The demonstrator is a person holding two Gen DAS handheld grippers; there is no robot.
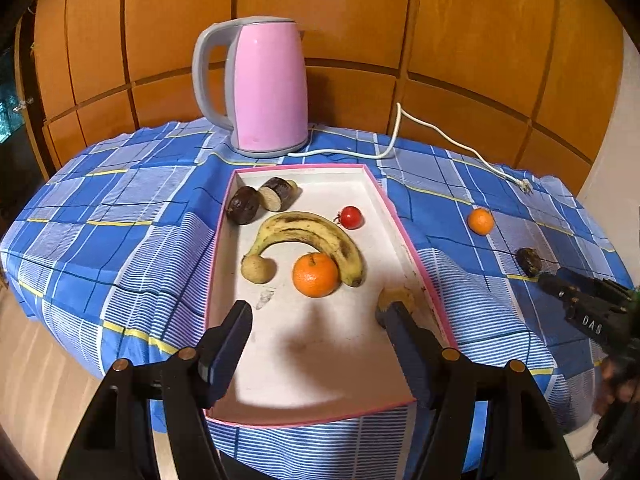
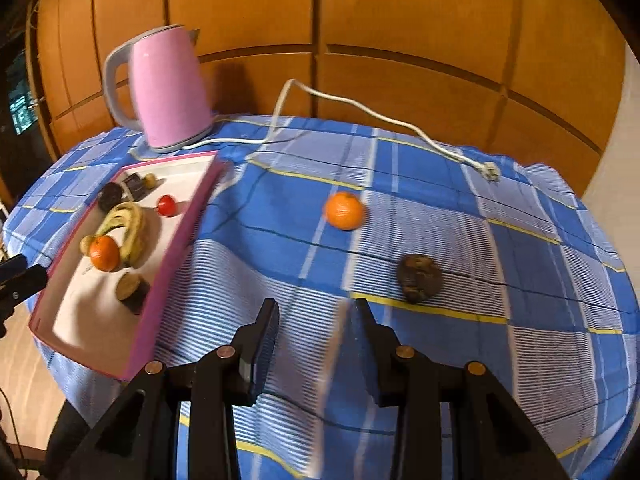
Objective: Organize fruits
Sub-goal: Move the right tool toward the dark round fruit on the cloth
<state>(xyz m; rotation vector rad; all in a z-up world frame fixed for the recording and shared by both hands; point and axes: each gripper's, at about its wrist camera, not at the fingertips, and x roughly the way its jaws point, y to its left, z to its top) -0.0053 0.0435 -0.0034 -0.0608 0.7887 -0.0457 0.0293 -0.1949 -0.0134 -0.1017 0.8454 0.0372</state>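
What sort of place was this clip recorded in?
Probably a room in a home, perhaps a dining or kitchen corner. A pink electric kettle with a loose white cord stands on a table under a blue checked cloth, set against wooden panelling.

In the left wrist view, the left gripper's blue right finger (image 1: 404, 332) covers part of a cut brown fruit piece (image 1: 396, 294). The right gripper (image 1: 560, 284) is cut by the frame edge; a hand (image 1: 616, 384) below is blurred.

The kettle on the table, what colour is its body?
The kettle has a pink body with a grey handle and base, best seen in the left wrist view.
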